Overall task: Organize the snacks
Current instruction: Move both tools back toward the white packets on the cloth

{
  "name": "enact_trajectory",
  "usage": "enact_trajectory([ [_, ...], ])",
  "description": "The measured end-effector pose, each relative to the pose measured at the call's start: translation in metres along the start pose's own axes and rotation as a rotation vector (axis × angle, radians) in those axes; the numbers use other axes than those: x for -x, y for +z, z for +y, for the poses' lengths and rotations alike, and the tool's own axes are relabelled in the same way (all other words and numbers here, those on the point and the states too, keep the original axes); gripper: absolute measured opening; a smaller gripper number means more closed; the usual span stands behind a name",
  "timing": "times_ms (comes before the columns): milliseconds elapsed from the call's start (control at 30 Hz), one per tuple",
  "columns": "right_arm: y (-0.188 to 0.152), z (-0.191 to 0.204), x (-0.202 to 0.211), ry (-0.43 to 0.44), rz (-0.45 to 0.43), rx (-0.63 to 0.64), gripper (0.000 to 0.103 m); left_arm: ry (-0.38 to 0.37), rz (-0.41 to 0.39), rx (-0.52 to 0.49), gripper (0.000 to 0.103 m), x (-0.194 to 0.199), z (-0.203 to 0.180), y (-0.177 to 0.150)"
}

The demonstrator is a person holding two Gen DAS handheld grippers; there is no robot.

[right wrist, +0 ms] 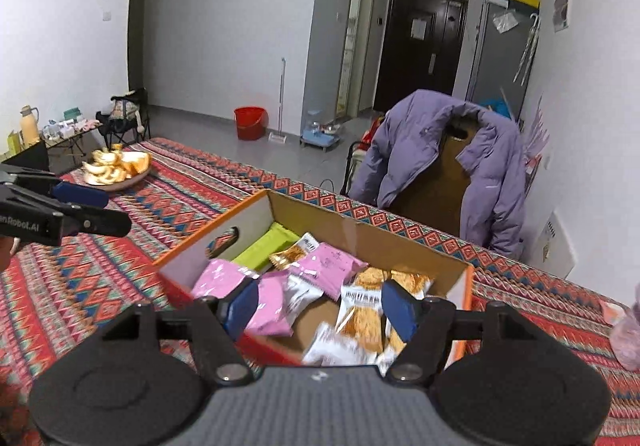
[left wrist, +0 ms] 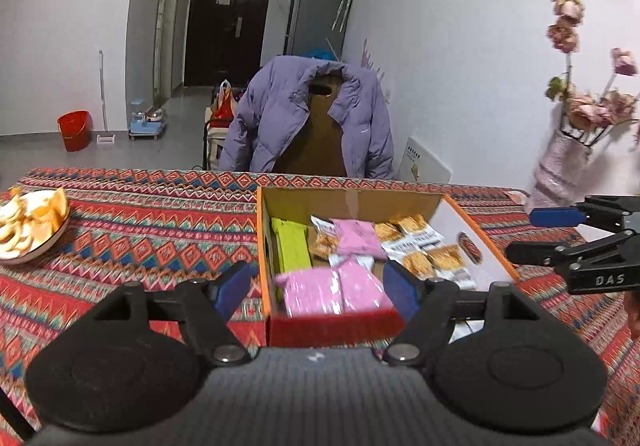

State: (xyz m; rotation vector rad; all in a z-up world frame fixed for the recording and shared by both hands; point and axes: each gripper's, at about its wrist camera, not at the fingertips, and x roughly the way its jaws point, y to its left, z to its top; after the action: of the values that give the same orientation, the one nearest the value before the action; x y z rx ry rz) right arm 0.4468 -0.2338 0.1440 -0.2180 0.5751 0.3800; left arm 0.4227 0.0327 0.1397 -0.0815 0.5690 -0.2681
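A cardboard box (left wrist: 344, 201) with an orange rim stands on the patterned tablecloth (left wrist: 152, 230). Inside lie pink packets (left wrist: 332, 290), green packets (left wrist: 292, 250) and white-and-orange cracker packets (left wrist: 420, 246). My left gripper (left wrist: 318, 286) hovers over the box's near edge, open, with no packet pressed between its blue pads. My right gripper (right wrist: 320, 308) hangs open over the box (right wrist: 360, 234) from the other side, above pink packets (right wrist: 328, 266) and cracker packets (right wrist: 368, 310). Each gripper shows in the other's view: the right (left wrist: 544, 234) beside the box, the left (right wrist: 96, 209) over the cloth.
A plate of orange peels (left wrist: 32, 221) sits at the table's left end. A pale vase with dried flowers (left wrist: 568, 165) stands at the far right corner. Behind the table is a chair draped with a purple jacket (left wrist: 312, 117).
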Motion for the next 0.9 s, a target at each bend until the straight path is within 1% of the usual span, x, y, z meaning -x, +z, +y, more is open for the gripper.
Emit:
enact_trajectory([
  [67,-0.016,0.007,0.029,-0.006,-0.018,0.0,0.073,-0.004,-0.012,0.009,0.077,0.025,-0.005,-0.015],
  [200,-0.056,0.025,0.083,-0.004,-0.051,-0.007,0.074,-0.001,-0.055,0.007,0.082,0.076,-0.019,-0.054],
  [267,-0.077,0.031,0.103,0.012,-0.059,-0.023,0.077,0.005,-0.064,-0.004,0.083,0.097,-0.028,-0.077],
  [367,-0.108,0.04,0.129,0.04,-0.073,-0.052,0.077,0.018,-0.064,-0.018,0.083,0.122,-0.04,-0.109],
  [467,-0.138,0.052,0.148,0.044,-0.072,-0.069,0.079,0.008,-0.06,0.03,0.085,0.143,-0.048,-0.139],
  [533,-0.159,0.057,0.155,0.039,-0.064,-0.089,0.084,0.003,-0.049,0.065,0.085,0.153,-0.054,-0.157],
  [633,-0.187,0.058,0.164,0.056,-0.042,-0.155,0.084,0.034,-0.03,0.055,0.085,0.161,-0.066,-0.184],
  [733,-0.209,0.059,0.168,0.061,-0.015,-0.176,0.084,0.035,0.021,0.063,0.085,0.16,-0.075,-0.206],
  [800,-0.219,0.06,0.169,0.043,-0.001,-0.173,0.084,0.032,0.047,0.08,0.085,0.157,-0.077,-0.213],
  [900,-0.227,0.056,0.174,0.046,-0.005,-0.182,0.084,0.029,0.047,0.071,0.085,0.158,-0.084,-0.215],
])
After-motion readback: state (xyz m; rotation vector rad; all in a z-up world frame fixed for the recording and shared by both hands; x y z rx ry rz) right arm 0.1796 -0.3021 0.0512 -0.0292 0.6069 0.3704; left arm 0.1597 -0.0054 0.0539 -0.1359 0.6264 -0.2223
